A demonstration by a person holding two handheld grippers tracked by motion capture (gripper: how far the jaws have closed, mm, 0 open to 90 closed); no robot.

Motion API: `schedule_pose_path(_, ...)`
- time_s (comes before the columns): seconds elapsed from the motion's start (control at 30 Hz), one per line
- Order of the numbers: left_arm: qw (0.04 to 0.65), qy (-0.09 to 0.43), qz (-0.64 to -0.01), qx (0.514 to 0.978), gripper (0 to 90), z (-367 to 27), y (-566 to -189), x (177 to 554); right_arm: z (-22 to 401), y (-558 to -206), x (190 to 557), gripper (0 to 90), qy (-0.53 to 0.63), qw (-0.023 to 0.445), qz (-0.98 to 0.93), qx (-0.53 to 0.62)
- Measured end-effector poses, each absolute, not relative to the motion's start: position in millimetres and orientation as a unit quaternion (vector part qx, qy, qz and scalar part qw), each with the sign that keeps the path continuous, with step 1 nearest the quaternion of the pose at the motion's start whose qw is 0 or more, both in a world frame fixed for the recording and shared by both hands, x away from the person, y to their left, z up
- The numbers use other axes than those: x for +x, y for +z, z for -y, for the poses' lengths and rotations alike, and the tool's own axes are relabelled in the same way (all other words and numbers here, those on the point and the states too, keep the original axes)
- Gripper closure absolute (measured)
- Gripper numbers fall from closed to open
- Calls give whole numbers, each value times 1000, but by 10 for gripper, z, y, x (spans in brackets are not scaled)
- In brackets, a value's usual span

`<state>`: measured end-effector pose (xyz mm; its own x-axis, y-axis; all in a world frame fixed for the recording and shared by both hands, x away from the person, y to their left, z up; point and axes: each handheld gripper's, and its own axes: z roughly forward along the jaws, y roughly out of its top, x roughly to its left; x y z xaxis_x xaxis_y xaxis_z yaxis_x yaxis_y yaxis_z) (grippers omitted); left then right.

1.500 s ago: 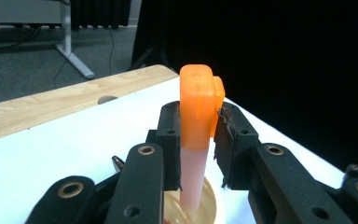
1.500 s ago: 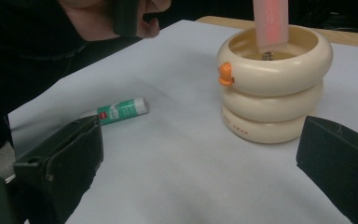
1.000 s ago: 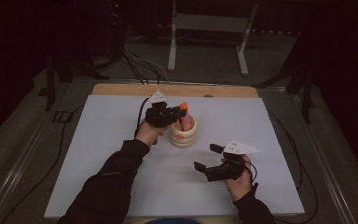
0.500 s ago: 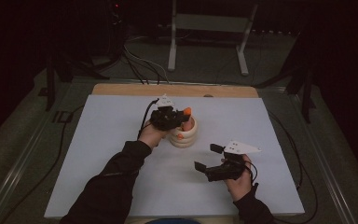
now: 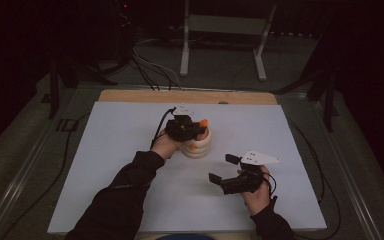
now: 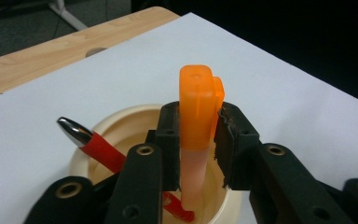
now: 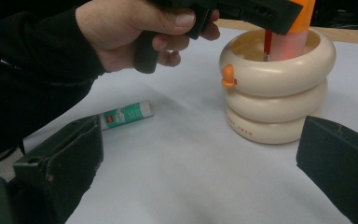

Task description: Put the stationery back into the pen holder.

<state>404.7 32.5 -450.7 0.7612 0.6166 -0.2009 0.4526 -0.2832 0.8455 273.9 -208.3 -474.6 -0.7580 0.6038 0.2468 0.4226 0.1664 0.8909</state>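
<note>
Dark floor with cables is lying all around the bench [image 5: 130, 200], which is wearing a big white sheet over wood. Over the cream ringed cup [image 5: 198, 146], the left hand-held gripper [image 6: 196, 140] is squeezing an orange marker [image 6: 196, 112] standing inside beside a red pen [image 6: 100, 147]. Nearby, the right hand-held gripper [image 5: 221, 169] is sitting wide apart, holding nothing

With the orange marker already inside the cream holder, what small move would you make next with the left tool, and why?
Probably open the left tool and let go. Its jaws clamp the orange marker upright, and the marker's lower end already sits deep in the cream holder beside the red pen, so a release should drop it into place. The right tool waits open, apart from the holder.
</note>
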Motion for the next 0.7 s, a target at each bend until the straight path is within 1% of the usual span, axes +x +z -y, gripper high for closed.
schedule_pose_path(0.1,502,87,-345,788,586,-351,-4456,4039,2082,-4748,2739,3,550,82,-760,338)
schedule_pose_path(0.37,513,99,-347,779,290,-427,-4268,3951,2081,-4744,2737,3,550,82,-760,337)
schedule_pose_path(0.43,514,109,-350,775,235,-453,-4221,3920,2081,-4740,2734,3,551,83,-759,336)
schedule_pose_path(0.57,525,98,-343,773,106,-542,-4142,3874,2083,-4738,2732,3,551,82,-759,336)
schedule_pose_path(0.63,526,91,-337,775,98,-589,-4114,3845,2082,-4738,2730,3,551,83,-759,336)
schedule_pose_path(0.67,527,94,-336,775,65,-608,-4101,3825,2080,-4739,2726,3,552,82,-759,336)
schedule_pose_path(0.7,527,92,-335,776,53,-628,-4089,3808,2079,-4740,2725,3,551,82,-759,336)
